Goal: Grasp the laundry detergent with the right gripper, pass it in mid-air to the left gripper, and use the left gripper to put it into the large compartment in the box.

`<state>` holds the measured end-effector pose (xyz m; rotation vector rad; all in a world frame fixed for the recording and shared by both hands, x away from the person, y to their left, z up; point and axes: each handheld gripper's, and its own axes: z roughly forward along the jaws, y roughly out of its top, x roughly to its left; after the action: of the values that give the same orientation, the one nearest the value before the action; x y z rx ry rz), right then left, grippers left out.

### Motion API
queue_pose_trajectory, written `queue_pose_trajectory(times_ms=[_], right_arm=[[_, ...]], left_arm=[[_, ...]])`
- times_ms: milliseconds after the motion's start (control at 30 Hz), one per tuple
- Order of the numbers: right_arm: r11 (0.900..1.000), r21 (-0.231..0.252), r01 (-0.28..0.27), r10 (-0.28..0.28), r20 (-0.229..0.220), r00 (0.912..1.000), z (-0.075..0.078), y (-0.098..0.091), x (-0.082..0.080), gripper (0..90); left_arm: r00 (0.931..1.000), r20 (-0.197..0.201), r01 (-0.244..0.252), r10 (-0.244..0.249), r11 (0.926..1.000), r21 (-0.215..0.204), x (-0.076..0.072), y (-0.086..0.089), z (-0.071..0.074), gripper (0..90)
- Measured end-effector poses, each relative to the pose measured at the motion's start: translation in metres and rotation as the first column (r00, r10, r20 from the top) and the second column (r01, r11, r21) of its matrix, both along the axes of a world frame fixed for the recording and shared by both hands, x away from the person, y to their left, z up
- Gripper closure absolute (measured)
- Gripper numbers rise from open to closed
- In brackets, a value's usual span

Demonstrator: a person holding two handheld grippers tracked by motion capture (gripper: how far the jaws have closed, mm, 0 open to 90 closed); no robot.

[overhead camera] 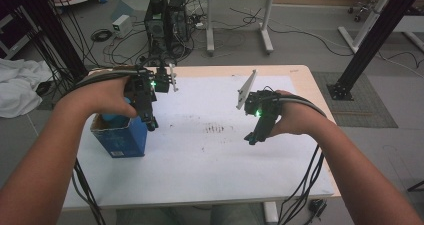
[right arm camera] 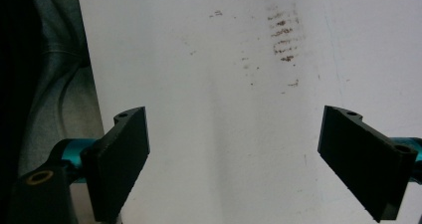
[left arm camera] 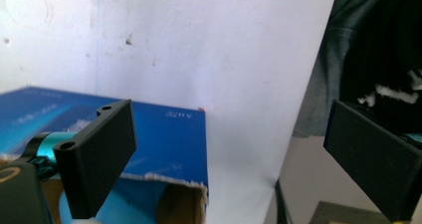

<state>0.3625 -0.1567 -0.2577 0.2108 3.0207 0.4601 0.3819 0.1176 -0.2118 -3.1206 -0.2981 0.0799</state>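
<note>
Forearms reach in from the bottom edge of the high view, each hand carrying a gripper over a white sheet that covers the table. At the person's left stands an open-topped blue carton, near the sheet's left edge; its torn cardboard rim shows raw brown board in the left gripper view. Poised just above that opening, the left gripper has its jaws spread wide with nothing between them. Over bare sheet beside some dark smudges, well apart from the carton, the right gripper has its jaws equally wide and empty. I judge the carton light and thin-walled, likely to buckle if squeezed across the open mouth, and its printed faces look smooth, so perhaps slippery. Pinching one wall just below the rim, near a corner where the board is stiffest, seems the safest hold.
</note>
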Motion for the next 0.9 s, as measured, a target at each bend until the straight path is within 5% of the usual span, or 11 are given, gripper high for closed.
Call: queue_pose_trajectory(times_ms=[200, 900], right_arm=[[0.9995, -0.029, -0.009, 0.009, -0.001, 1.0, -0.005, 0.002, 0.004, 12.0], [0.9952, -0.098, -0.002, -0.002, -0.045, 0.999, -0.017, 0.0, 0.005, 12.0]], left_arm=[[0.9985, -0.03, 0.049, -0.047, 0.9946, 0.091, -0.001, -0.02, -0.025, 6.4], [0.9969, -0.023, 0.076, -0.075, 0.9959, 0.048, 0.0, -0.028, -0.037, 6.3]])
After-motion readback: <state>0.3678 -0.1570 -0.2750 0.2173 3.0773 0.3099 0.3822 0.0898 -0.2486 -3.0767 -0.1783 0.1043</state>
